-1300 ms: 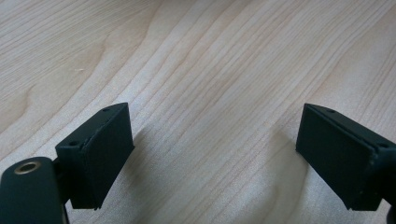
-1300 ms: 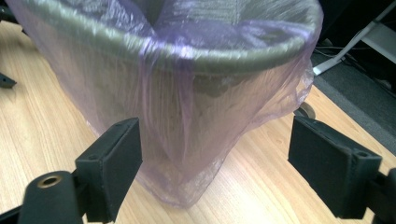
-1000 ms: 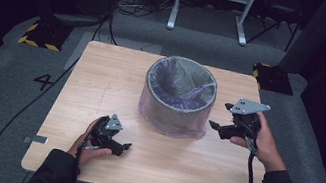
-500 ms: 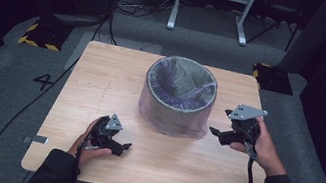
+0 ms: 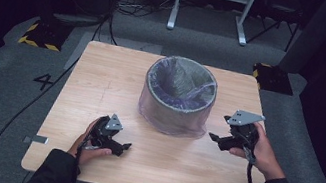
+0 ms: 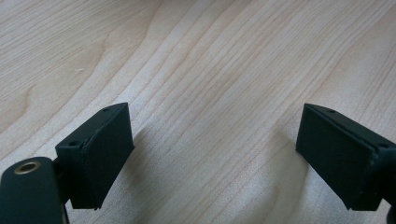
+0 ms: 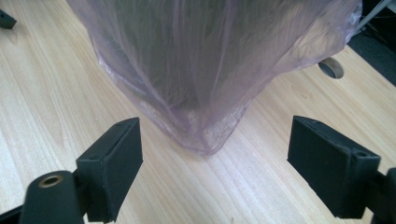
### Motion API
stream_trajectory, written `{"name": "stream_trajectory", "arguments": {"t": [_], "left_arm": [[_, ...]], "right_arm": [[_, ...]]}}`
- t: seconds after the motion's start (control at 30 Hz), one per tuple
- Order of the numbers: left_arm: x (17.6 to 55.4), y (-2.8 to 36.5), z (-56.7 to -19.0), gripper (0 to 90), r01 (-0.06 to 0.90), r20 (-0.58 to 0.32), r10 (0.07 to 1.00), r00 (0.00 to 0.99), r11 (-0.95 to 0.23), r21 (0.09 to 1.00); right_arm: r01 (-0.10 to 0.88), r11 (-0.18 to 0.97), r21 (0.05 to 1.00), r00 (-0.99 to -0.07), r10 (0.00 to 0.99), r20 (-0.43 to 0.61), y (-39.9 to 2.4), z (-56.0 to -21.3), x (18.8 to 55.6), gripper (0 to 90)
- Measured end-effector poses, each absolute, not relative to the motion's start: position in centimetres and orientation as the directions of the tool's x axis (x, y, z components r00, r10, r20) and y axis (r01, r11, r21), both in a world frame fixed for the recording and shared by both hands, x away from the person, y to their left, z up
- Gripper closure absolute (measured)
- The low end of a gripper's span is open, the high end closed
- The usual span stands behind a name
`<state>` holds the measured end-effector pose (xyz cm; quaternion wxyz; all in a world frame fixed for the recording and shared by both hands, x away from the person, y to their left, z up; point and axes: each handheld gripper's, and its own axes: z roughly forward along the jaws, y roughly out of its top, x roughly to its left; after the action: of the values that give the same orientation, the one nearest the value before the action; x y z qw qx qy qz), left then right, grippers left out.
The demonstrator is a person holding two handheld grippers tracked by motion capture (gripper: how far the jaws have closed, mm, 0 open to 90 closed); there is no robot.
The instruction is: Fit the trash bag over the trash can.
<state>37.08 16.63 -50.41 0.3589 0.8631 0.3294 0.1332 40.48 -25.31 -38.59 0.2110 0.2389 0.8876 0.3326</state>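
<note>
A round bin (image 5: pixel 178 94) lined with a thin purple plastic bag stands in the middle of the wooden table (image 5: pixel 102 81). The bag hangs over the rim and down the outside. My right gripper (image 5: pixel 216 139) is held just right of the bin's base, low over the table, and it is open. In the right gripper view the bagged bin (image 7: pixel 196 60) rises close ahead, beyond the wide-apart jaws. My left gripper (image 5: pixel 125 147) rests near the front left of the table, open, over bare wood (image 6: pixel 210 93).
The table has free room on the left and along the front. A cable hole (image 7: pixel 330 67) is in the tabletop beyond the bin. Cables (image 5: pixel 20 112) trail over the grey floor, and a white stand (image 5: pixel 212 3) is behind the table.
My right gripper has come down and slightly toward the front, staying beside the bin. The left gripper has not moved.
</note>
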Motion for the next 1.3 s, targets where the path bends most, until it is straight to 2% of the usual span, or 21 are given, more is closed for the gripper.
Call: {"name": "stream_trajectory", "arguments": {"t": [1.3], "left_arm": [[37.1,16.6,-50.4,10.5,0.473,-0.006,0.664,0.748,-0.526,0.707]], "right_arm": [[0.345,0.712,0.612,-0.816,0.55,-0.18,-27.1,-44.2,38.2,17.5]]}}
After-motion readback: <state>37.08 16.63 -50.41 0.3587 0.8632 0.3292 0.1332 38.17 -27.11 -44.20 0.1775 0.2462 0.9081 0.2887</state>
